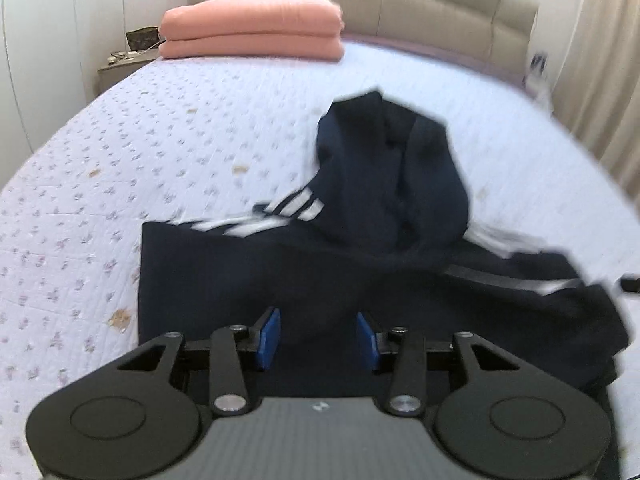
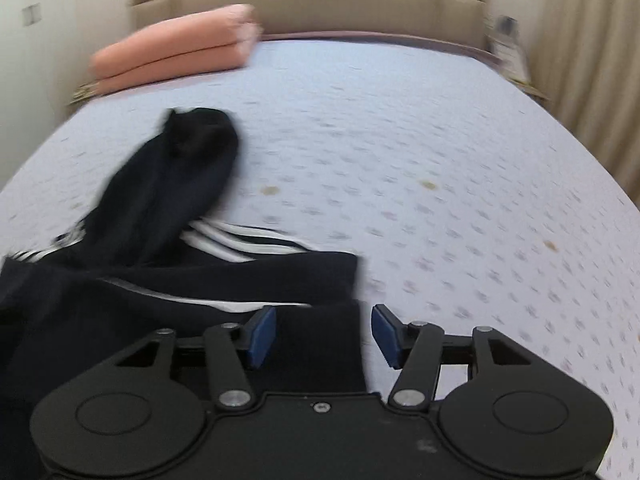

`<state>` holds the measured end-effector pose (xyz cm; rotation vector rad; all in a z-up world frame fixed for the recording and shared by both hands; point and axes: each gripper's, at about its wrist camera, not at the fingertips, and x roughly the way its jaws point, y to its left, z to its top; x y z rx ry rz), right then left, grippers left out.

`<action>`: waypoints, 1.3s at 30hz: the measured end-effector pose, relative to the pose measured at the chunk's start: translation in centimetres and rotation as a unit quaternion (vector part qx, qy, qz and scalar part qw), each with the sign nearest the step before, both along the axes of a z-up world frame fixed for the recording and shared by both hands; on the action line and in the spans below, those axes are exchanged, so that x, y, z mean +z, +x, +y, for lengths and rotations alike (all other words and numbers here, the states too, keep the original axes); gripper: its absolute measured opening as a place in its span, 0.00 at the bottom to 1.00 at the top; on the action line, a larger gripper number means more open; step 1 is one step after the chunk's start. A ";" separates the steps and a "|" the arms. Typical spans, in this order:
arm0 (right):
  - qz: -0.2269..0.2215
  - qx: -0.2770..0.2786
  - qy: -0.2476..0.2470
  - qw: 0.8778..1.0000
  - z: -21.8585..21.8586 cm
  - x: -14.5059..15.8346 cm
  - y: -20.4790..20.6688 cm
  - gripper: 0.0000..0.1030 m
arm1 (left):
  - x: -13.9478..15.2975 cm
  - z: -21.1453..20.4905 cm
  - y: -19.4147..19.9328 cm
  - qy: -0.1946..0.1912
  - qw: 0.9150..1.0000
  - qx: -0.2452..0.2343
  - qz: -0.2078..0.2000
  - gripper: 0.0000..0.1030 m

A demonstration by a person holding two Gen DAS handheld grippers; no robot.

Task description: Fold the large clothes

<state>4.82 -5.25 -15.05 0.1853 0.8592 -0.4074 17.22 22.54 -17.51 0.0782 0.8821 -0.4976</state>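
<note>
The navy striped garment [image 1: 360, 264] lies on the bedspread [image 1: 120, 168], partly folded, one dark end flopped ahead of the fingers, so smoothing and further folds likely remain. The left gripper [image 1: 318, 338] and right gripper [image 2: 324, 334] both gape over its near edge, holding nothing.

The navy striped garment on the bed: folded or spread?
Partly folded: the navy garment lies flat near the camera, its far part bunched and doubled over.

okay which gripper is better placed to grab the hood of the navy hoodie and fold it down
Left, probably. The hood rises nearly straight ahead of the open left gripper; from the open right gripper it lies far off to the left.
</note>
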 end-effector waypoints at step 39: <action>-0.077 0.046 0.017 0.996 0.0 -6.3 30.7 0.73 | -5.6 -16.9 28.7 -0.067 0.996 -0.059 0.001 0.09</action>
